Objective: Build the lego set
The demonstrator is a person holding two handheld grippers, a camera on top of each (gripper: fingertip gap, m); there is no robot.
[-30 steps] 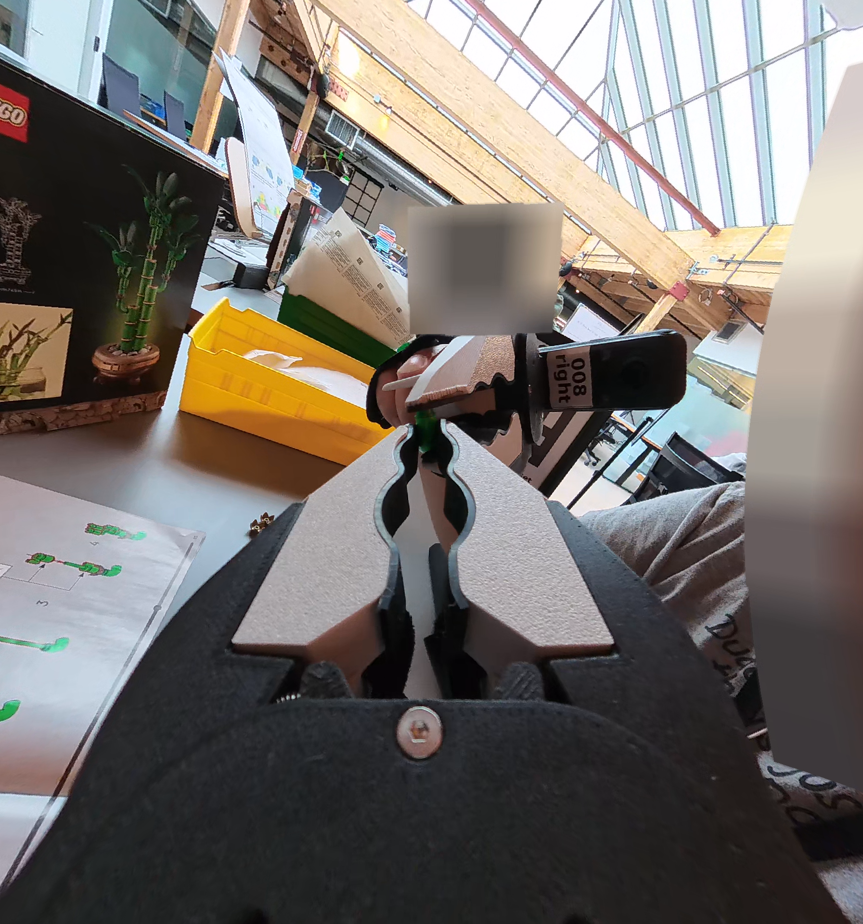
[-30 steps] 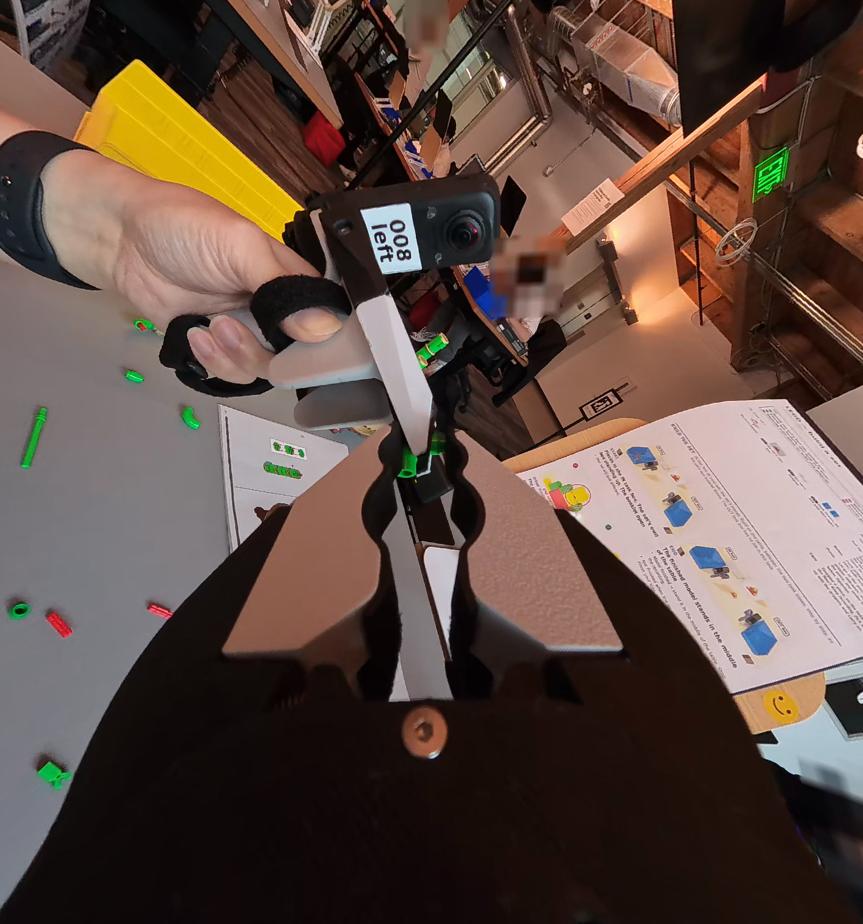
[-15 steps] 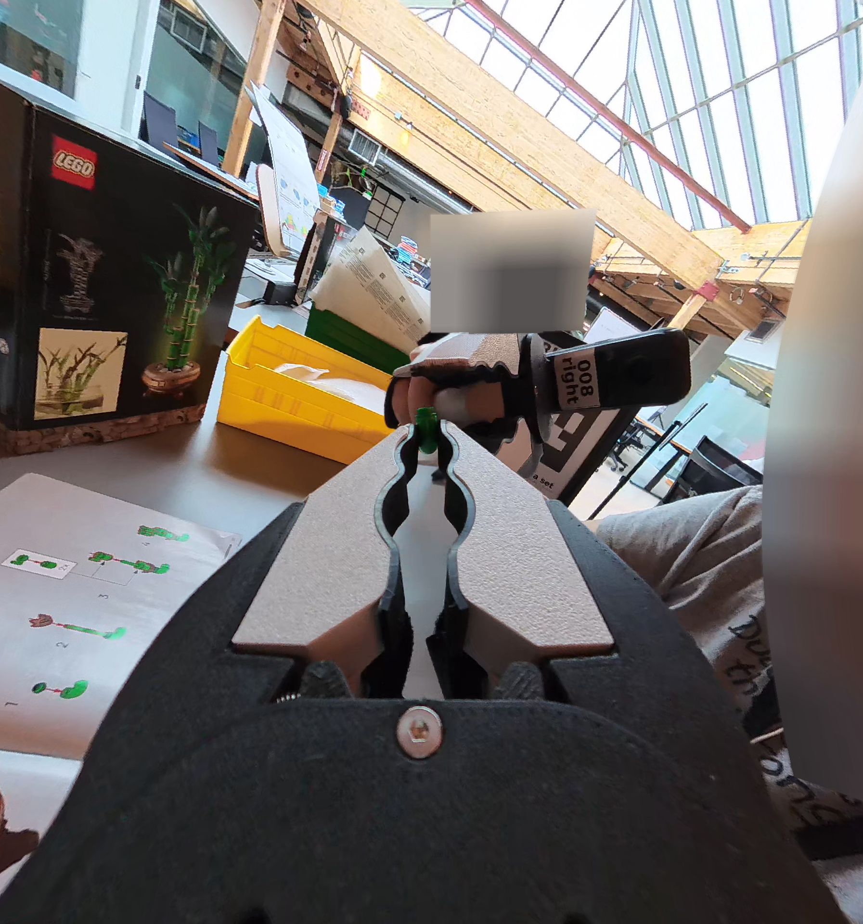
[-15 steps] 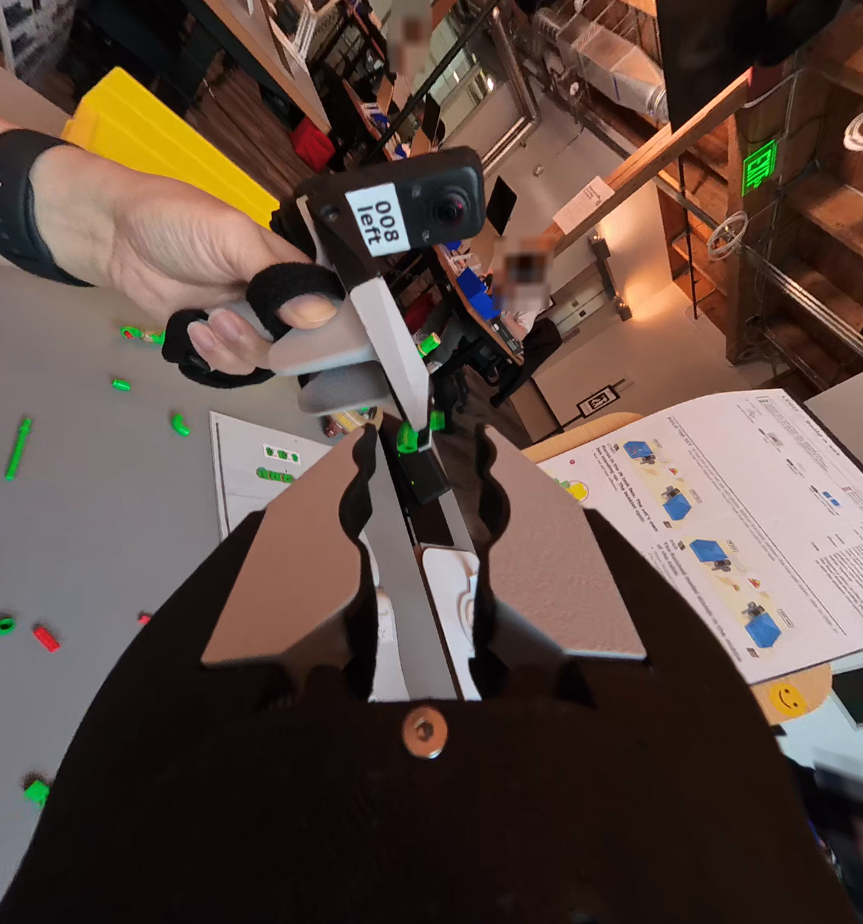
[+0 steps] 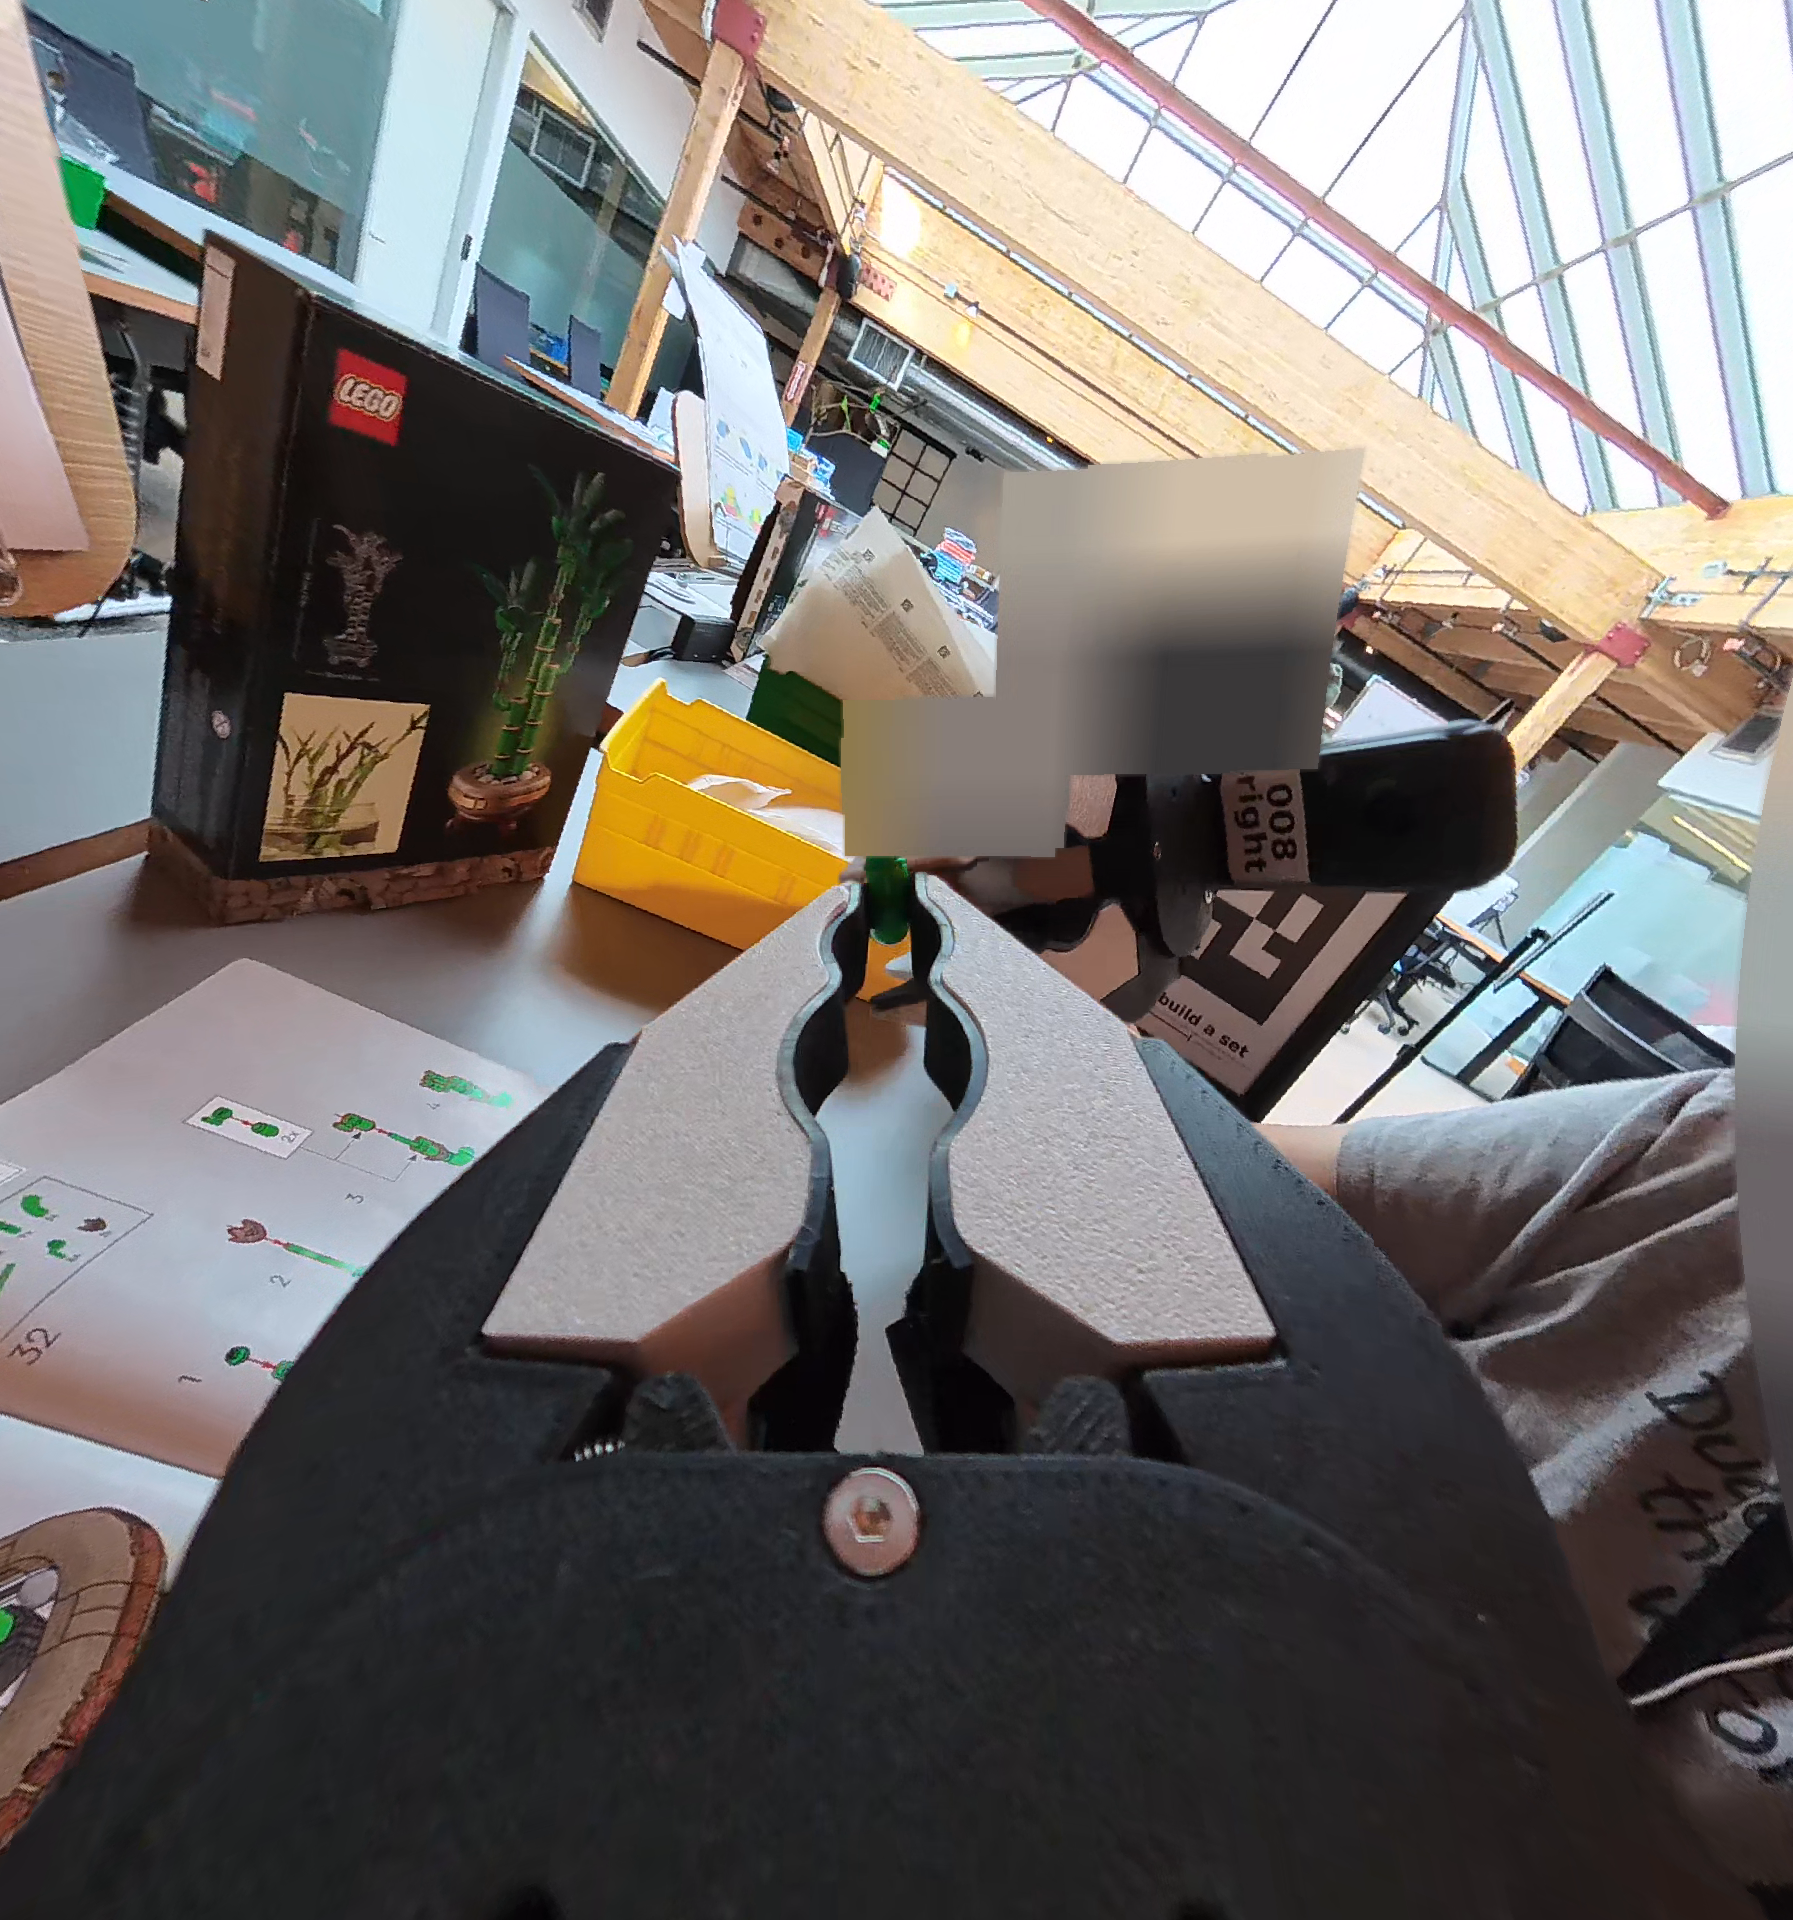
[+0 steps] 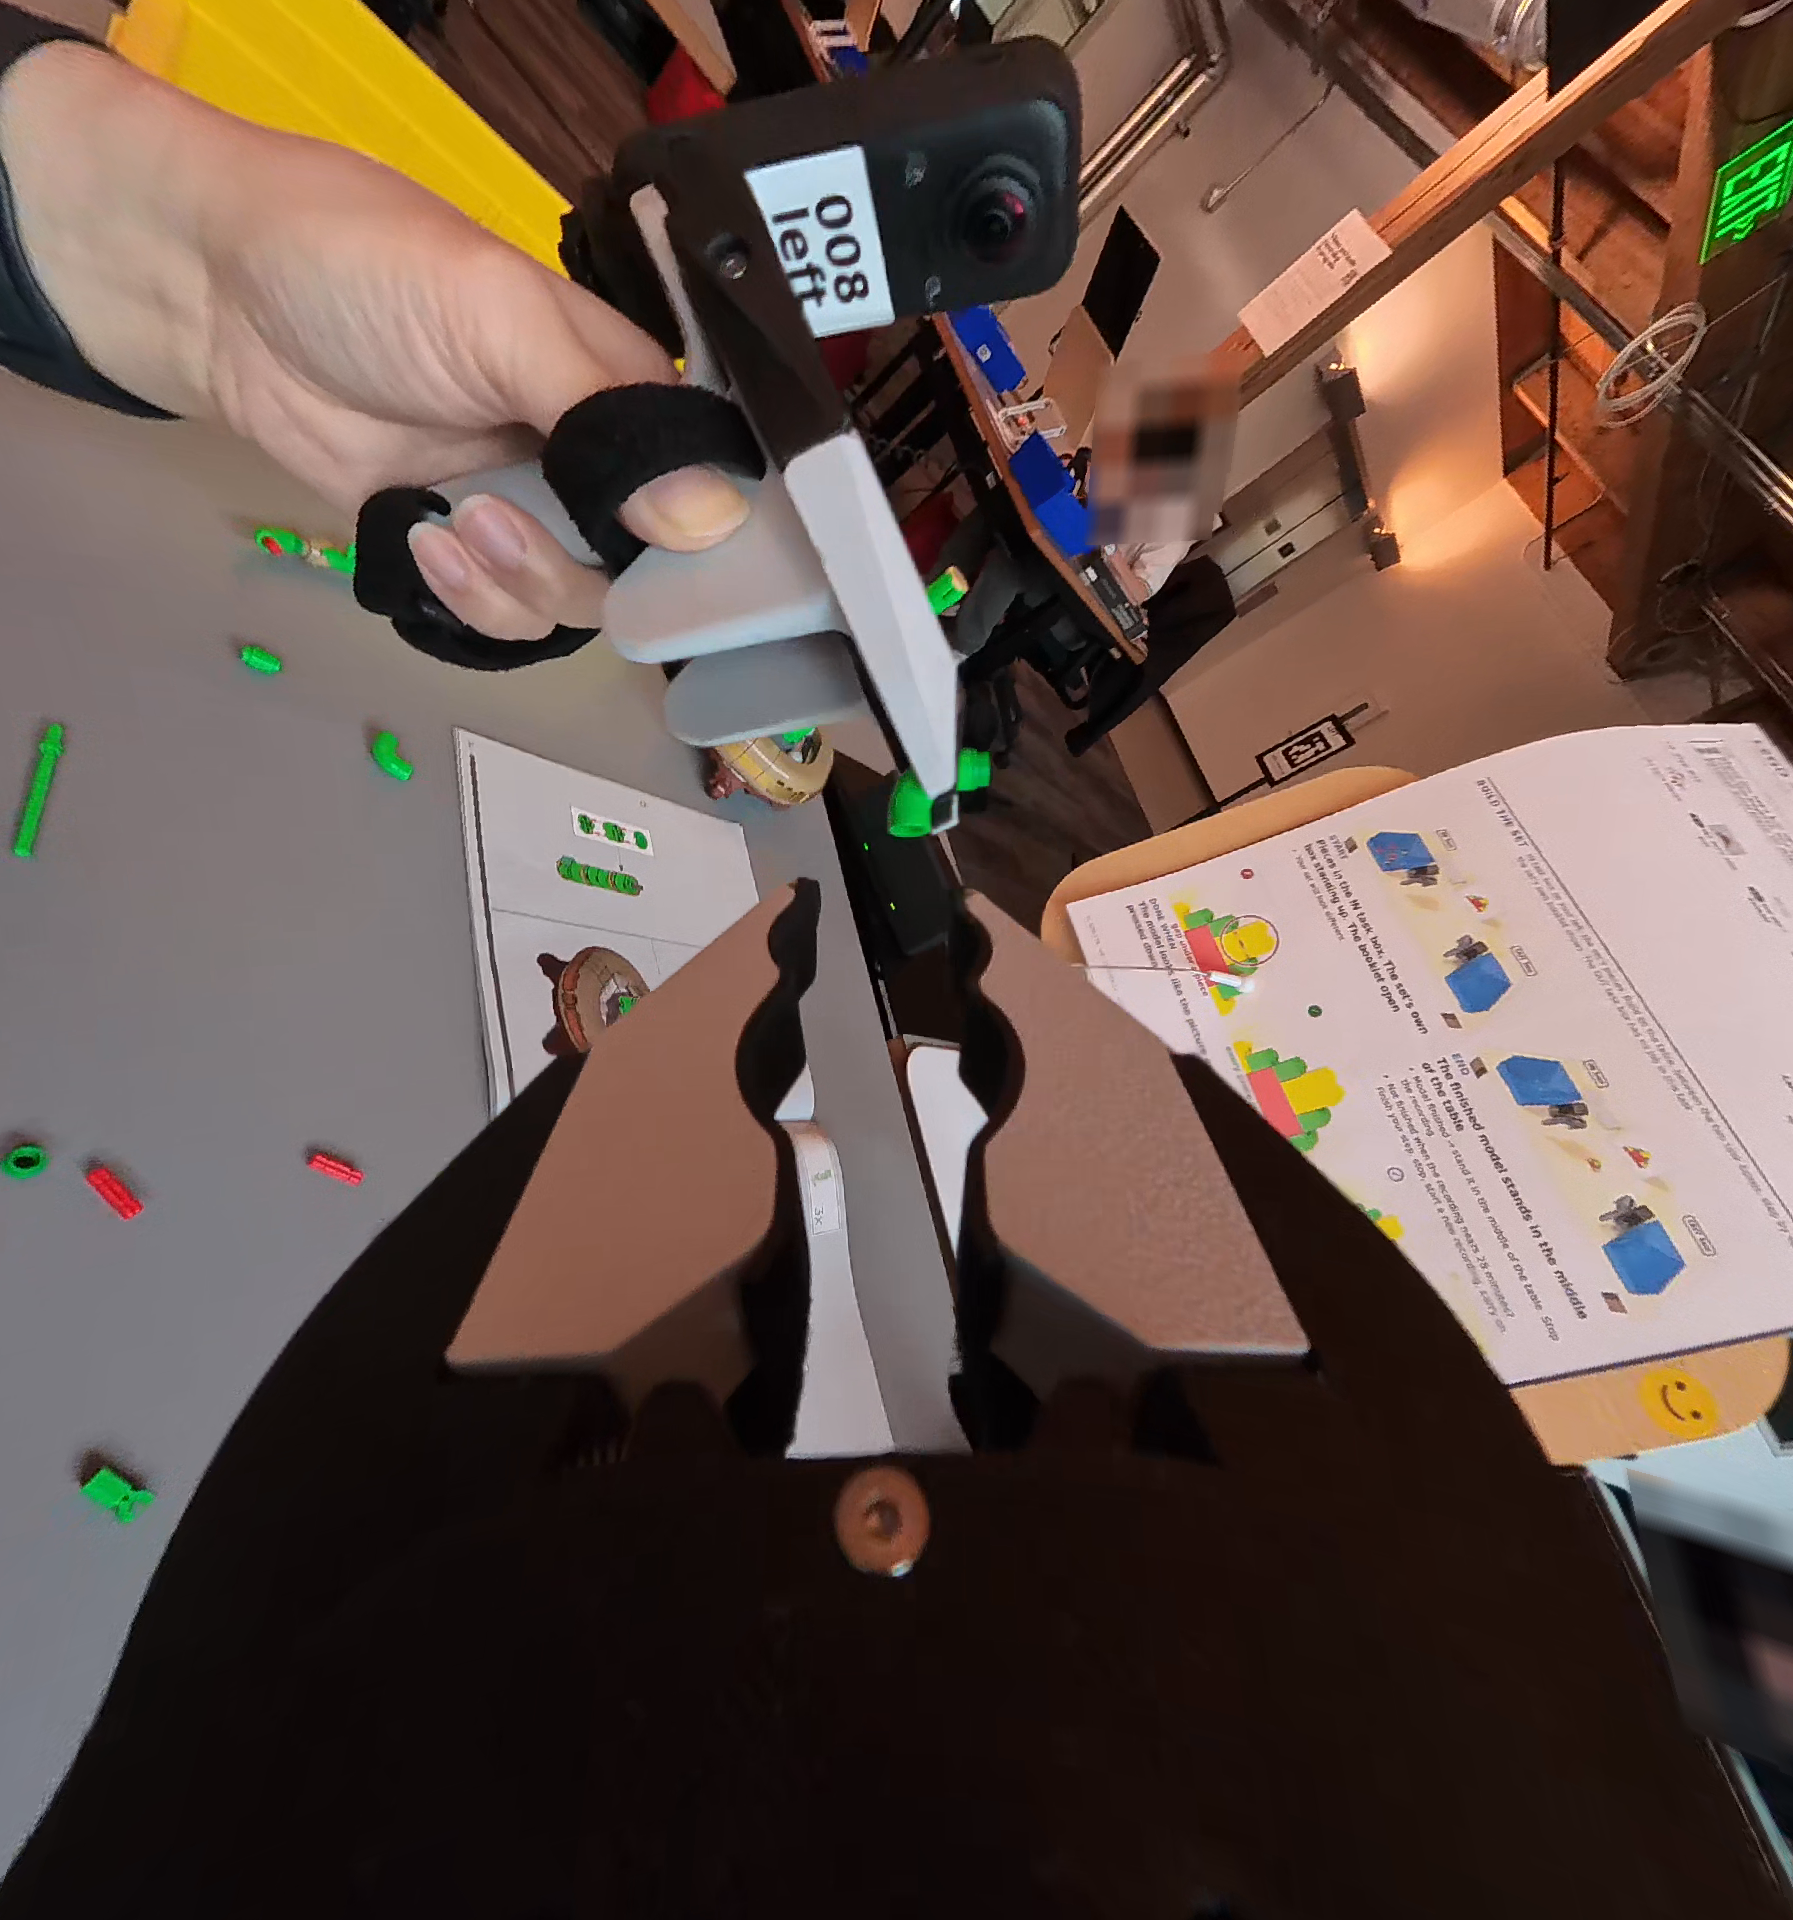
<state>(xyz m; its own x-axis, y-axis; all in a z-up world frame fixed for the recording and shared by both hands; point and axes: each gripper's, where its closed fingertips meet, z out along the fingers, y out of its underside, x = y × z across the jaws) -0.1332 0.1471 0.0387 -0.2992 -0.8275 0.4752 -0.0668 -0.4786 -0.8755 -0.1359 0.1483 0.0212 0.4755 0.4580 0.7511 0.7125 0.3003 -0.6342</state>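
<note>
A small green lego stem assembly [image 5: 886, 902] is pinched between the tips of the left gripper [image 5: 884, 914], held up above the instruction booklet [image 5: 248, 1174]. The right gripper [image 6: 887, 914] is held with its fingers apart and empty, just short of the piece. The assembly is judged light, rigid and slick, best taken across its round segments so that nothing is pried loose.
</note>
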